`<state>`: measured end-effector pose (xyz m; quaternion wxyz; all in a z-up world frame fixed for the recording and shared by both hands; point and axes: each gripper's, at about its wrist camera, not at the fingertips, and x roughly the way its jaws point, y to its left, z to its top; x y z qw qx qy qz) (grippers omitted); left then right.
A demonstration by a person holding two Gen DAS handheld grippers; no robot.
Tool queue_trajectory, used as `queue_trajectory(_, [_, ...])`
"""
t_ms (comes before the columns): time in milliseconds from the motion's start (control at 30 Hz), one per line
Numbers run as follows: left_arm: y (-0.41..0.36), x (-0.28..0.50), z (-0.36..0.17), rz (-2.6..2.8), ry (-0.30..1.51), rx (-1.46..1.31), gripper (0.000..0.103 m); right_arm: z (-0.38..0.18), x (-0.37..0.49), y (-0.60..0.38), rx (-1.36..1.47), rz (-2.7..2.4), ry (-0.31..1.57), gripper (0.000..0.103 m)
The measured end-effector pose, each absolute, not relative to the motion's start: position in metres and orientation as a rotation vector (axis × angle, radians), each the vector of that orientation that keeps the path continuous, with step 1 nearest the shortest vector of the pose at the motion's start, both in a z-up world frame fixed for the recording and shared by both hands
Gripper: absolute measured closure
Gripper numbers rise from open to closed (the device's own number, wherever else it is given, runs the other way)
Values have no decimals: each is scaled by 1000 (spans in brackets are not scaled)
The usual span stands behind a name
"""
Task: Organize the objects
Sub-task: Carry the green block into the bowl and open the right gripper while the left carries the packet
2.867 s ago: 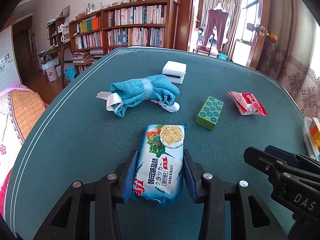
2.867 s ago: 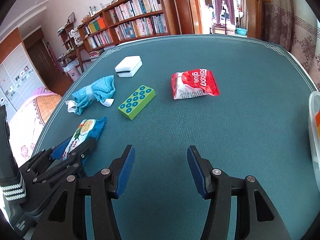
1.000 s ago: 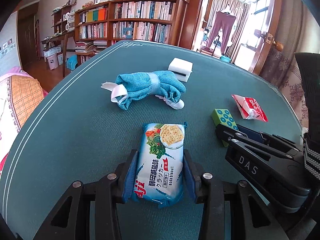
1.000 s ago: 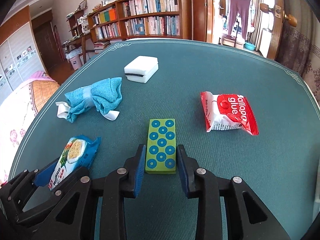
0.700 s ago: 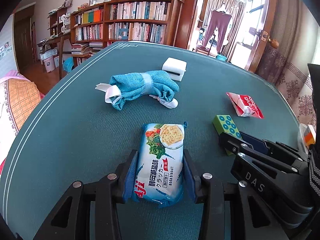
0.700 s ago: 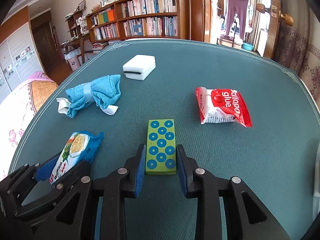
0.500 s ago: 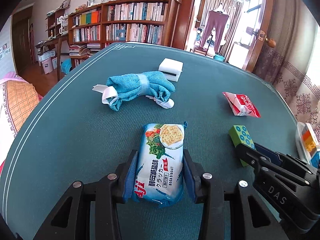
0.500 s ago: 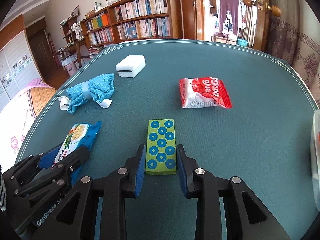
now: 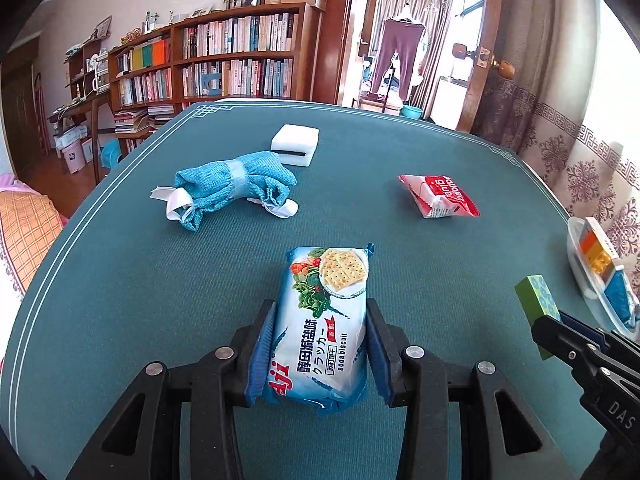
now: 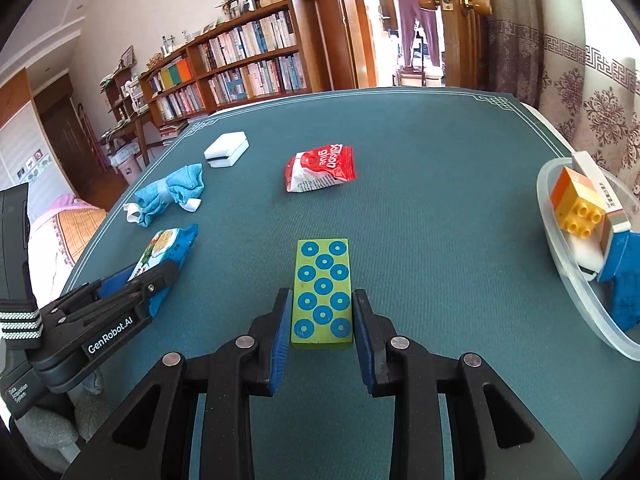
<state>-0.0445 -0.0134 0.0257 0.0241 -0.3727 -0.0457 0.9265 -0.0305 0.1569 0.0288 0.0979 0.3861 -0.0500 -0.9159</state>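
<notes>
My left gripper is shut on a blue soda biscuit packet, seen too in the right wrist view. My right gripper is shut on a green block with blue dots, held above the green table; the block also shows in the left wrist view. A clear tray at the right edge holds an orange brick, a white box and a blue item. On the table lie a red glue packet, a blue cloth bundle and a white sponge block.
The table's felt top ends in a curved edge close behind the tray. A bookshelf and an open doorway stand beyond the far edge. A bed lies off the left side.
My right gripper closed on the green block, lifted it and carried it rightward toward the tray. My left gripper still holds the biscuit packet and has swung slightly.
</notes>
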Motion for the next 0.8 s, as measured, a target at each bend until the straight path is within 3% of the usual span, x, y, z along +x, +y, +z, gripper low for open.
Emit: queue_trajectory(800, [82, -24, 42, 2695, 42, -1105, 58, 67, 33, 288, 985, -2949, -398, 72])
